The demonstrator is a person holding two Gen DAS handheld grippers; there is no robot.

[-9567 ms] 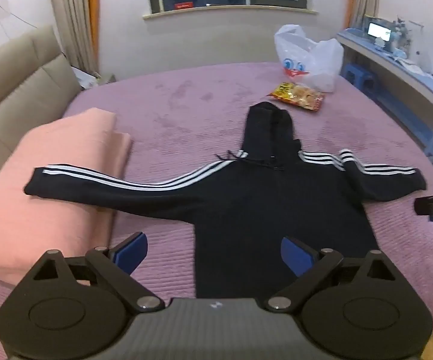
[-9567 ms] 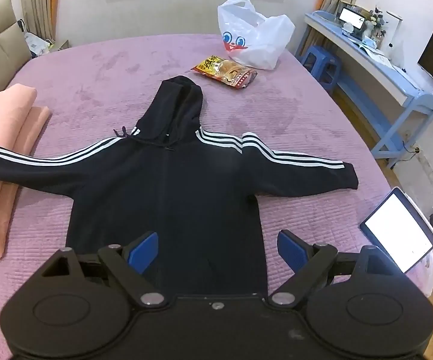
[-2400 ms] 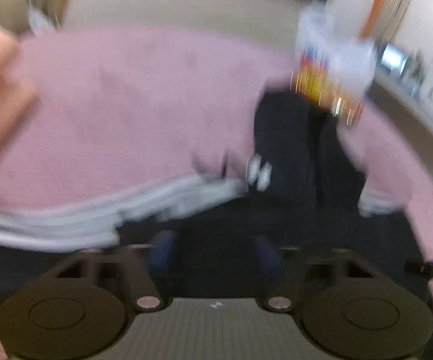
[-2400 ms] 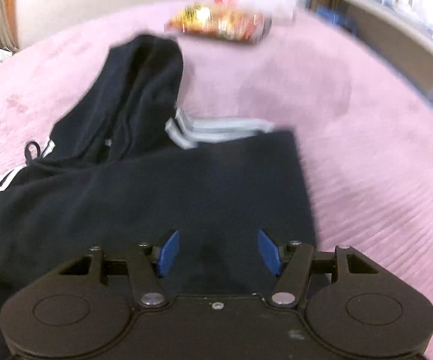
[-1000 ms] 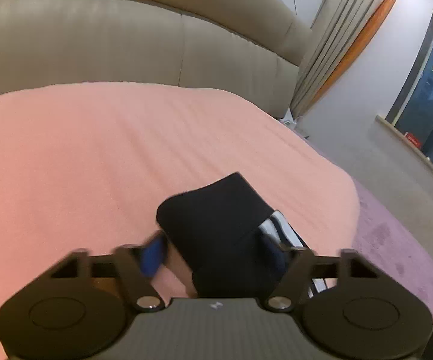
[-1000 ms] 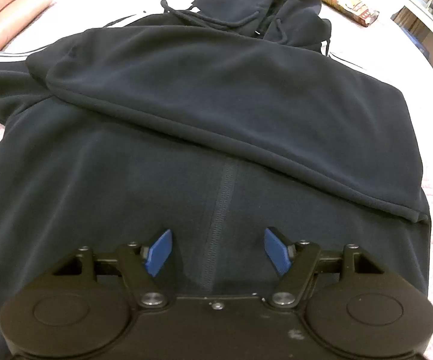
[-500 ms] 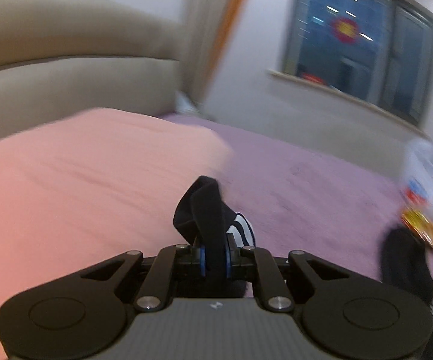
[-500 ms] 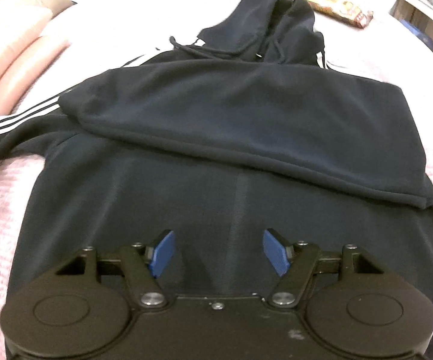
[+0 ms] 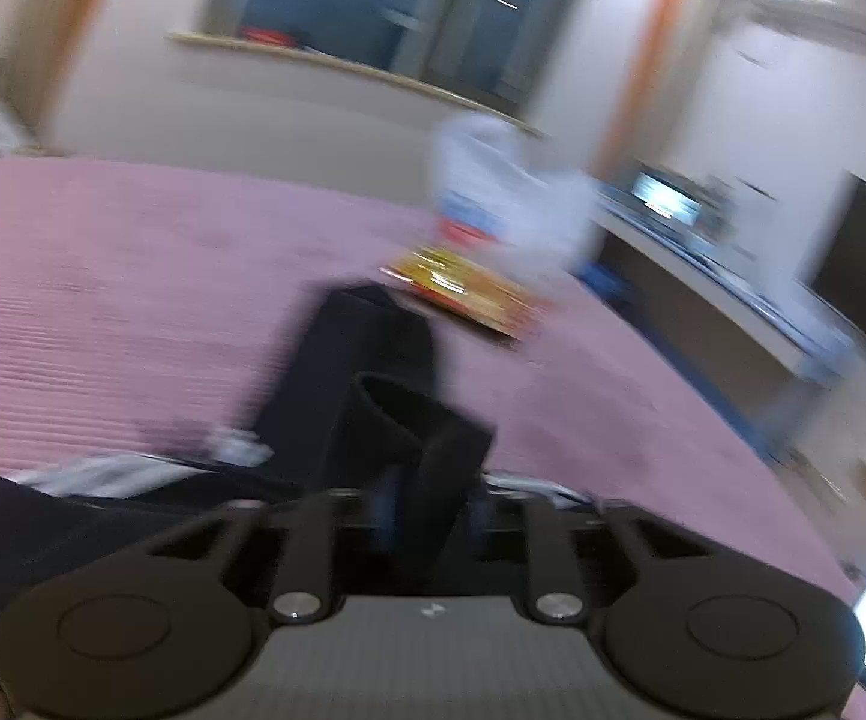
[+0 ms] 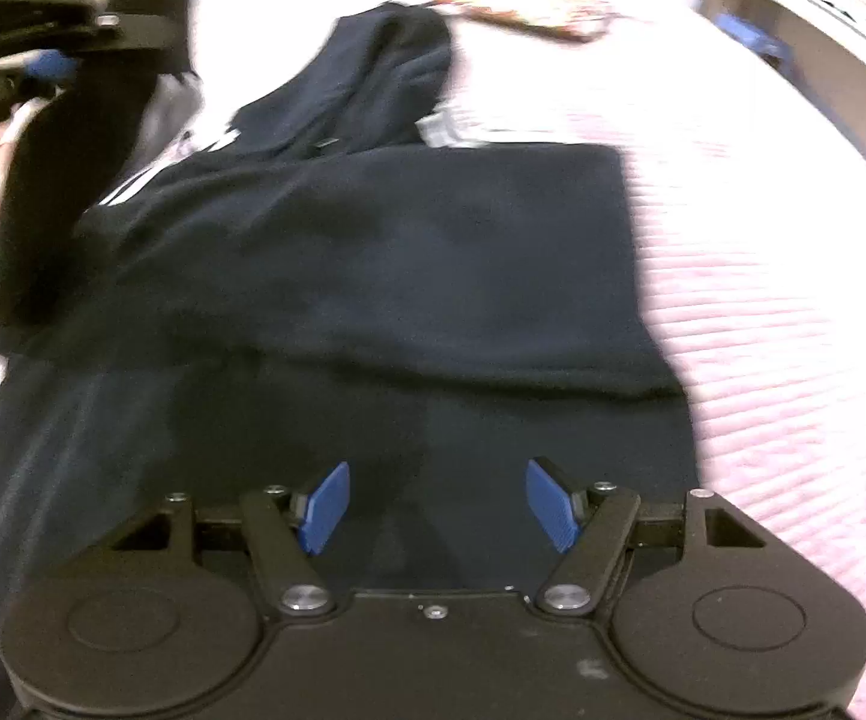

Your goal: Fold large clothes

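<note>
the black hoodie [image 10: 372, 276] lies flat on the purple bed cover [image 9: 102, 276], one side already folded across its body; it is the landmark for everything else; the right gripper [image 10: 439, 504] hangs over the hoodie's lower body, near its hem, with its blue pads standing wide apart and nothing between them; the left gripper [image 9: 426, 510] is over the hoodie's left shoulder side, with the cuff of the left sleeve [image 9: 408, 420] standing up between its pads; its jaws are opening, and the blur hides whether the pads press on the cuff; in the right wrist view this gripper shows at the hoodie's upper left, cut off by the frame edge, with the sleeve hanging dark below it.

counted: one hoodie, one hood [image 9: 366, 336] pointing away from the grippers, two grippers, one snack packet [image 9: 463, 294] just beyond the hood, one white plastic bag [image 9: 505, 192] behind the packet.

both views are smeared by motion; the white sleeve stripes [image 10: 150, 174] near the hoodie's left shoulder cannot be counted; the hoodie's hem is hidden under the right gripper's body; the print on the bag and packet cannot be read; the desk [image 9: 733, 276] beyond the hoodie's right side is only a blur.
</note>
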